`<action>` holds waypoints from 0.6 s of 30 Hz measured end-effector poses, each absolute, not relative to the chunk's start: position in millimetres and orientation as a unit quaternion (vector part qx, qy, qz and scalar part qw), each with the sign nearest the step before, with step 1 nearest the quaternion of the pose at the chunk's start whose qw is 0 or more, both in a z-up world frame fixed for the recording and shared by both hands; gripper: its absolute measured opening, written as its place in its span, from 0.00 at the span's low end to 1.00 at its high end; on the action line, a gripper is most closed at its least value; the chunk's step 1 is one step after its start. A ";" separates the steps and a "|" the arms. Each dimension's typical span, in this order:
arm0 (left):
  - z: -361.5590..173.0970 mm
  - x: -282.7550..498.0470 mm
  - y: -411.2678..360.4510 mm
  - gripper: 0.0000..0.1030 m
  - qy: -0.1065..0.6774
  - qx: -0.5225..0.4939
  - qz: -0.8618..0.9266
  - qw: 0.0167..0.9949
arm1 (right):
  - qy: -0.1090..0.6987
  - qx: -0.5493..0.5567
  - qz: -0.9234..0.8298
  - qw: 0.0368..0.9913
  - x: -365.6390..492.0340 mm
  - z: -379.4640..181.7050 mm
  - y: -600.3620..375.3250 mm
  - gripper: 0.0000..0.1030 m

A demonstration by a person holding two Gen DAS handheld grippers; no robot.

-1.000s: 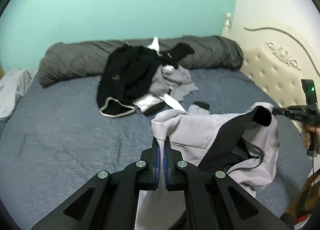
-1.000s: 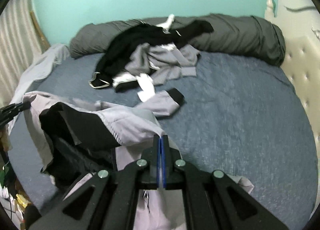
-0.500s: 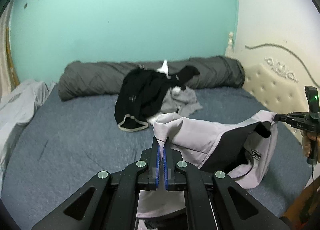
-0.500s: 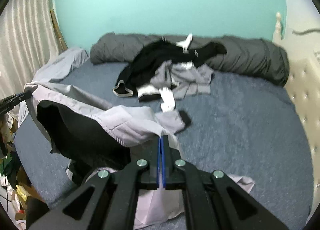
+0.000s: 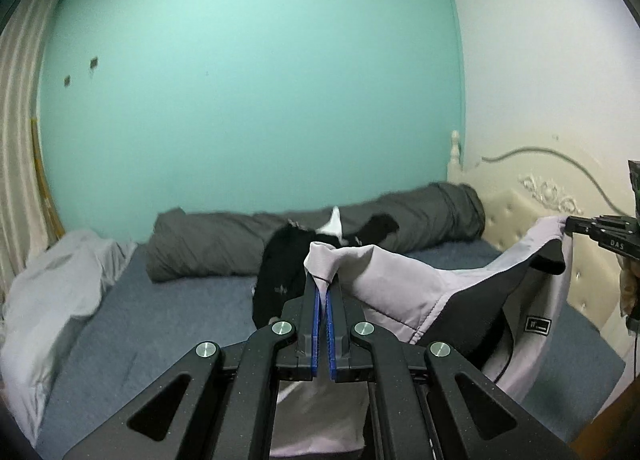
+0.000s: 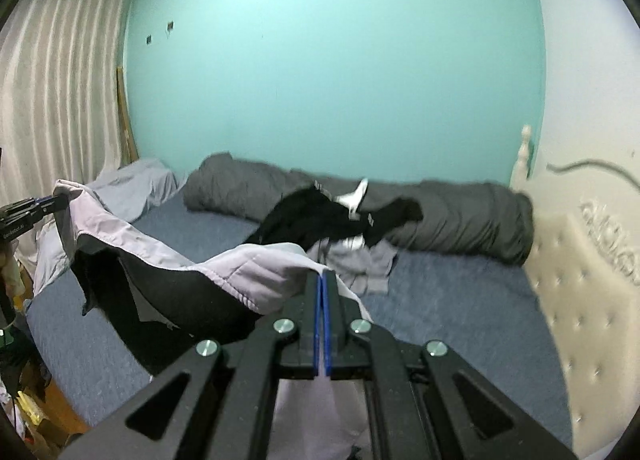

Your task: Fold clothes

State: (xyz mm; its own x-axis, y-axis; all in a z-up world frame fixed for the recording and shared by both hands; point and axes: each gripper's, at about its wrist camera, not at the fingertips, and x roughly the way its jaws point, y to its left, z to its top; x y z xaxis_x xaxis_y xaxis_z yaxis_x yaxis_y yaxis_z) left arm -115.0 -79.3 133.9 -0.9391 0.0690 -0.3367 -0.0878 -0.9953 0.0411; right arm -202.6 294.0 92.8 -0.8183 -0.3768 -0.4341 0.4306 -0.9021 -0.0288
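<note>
clothes pile (image 6: 332, 224) blocks mid-bed (sides free)

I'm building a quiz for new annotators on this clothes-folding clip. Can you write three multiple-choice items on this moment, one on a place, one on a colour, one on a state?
1. Where does the pile of dark clothes lie?
A. on the floor
B. on the bed, against the rolled grey duvet
C. on the headboard

2. What colour is the wall behind the bed?
A. turquoise
B. yellow
C. red

3. How is the pale lilac garment held?
A. flat on the bed, untouched
B. by one gripper only
C. strung between both grippers, each shut on an edge

Answers:
1 B, the pile rests on the blue bed against the duvet.
2 A, the wall is turquoise.
3 C, the left gripper and the right gripper each pinch the cloth, which sags between them.
</note>
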 end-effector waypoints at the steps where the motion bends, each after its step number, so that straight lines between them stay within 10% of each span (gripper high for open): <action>1: 143.6 -110.5 -79.0 0.03 0.028 -0.164 0.985 0.038 | 0.064 0.206 -0.953 0.211 -197.7 102.8 294.2 0.01; 18: 230.6 -28.8 -81.4 0.03 0.017 -0.104 0.994 0.015 | 0.077 0.120 -0.966 0.216 -124.6 204.9 289.5 0.00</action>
